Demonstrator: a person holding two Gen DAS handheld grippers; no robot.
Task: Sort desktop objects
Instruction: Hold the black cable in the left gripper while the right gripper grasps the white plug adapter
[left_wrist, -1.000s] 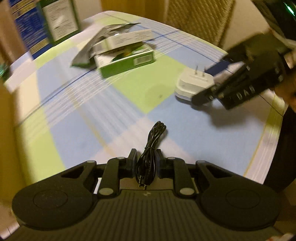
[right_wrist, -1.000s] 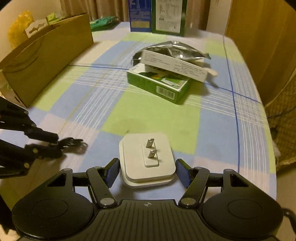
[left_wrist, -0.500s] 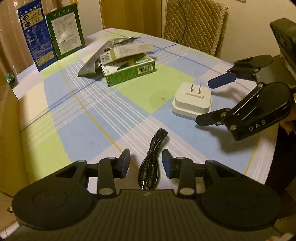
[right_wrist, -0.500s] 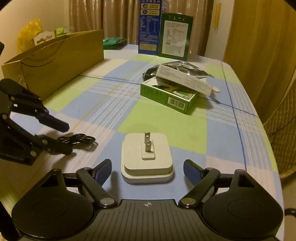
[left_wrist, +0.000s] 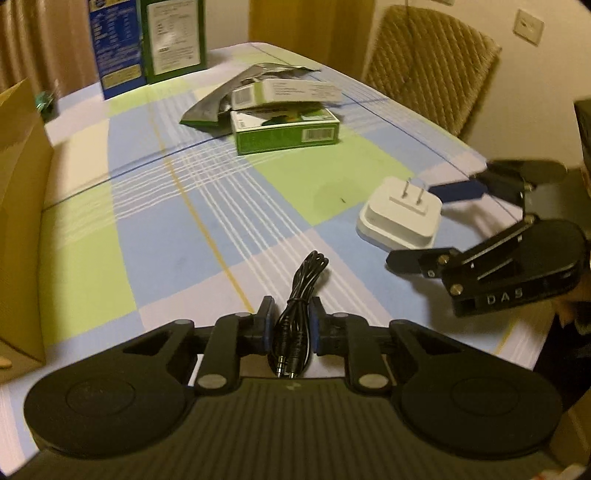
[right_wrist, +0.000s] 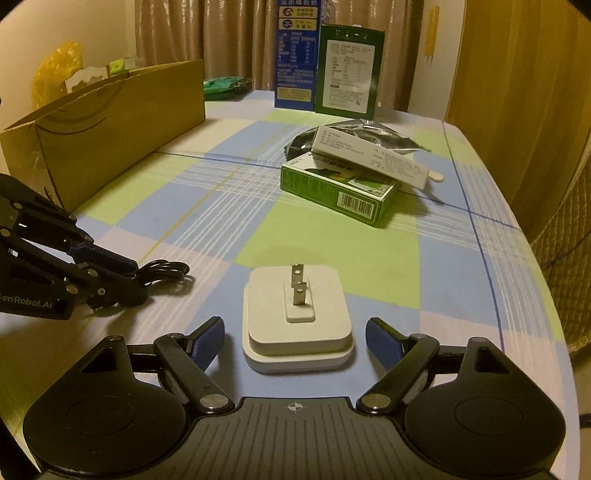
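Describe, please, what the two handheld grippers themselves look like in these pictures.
Both are matte black. The left gripper has two round discs on a ribbed body, silver pivot screws on its linkage bars, and blue pads on the fingers. The right gripper is built the same, with a small crosshair mark. White lettering shows on their sides: "DAS" on the right, "enRobot.AI" on the left.

On the surface (right_wrist: 332, 243) the charger (right_wrist: 297, 321) lay prongs up, to the right of the coiled cable (right_wrist: 162, 271). Behind the charger sat a flat box (right_wrist: 338, 194) with a slimmer carton (right_wrist: 369, 157) across its top and a foil pouch (right_wrist: 354, 129) behind. A cardboard box (right_wrist: 107, 129) stood far left, and two upright cartons (right_wrist: 325, 66) at the back.
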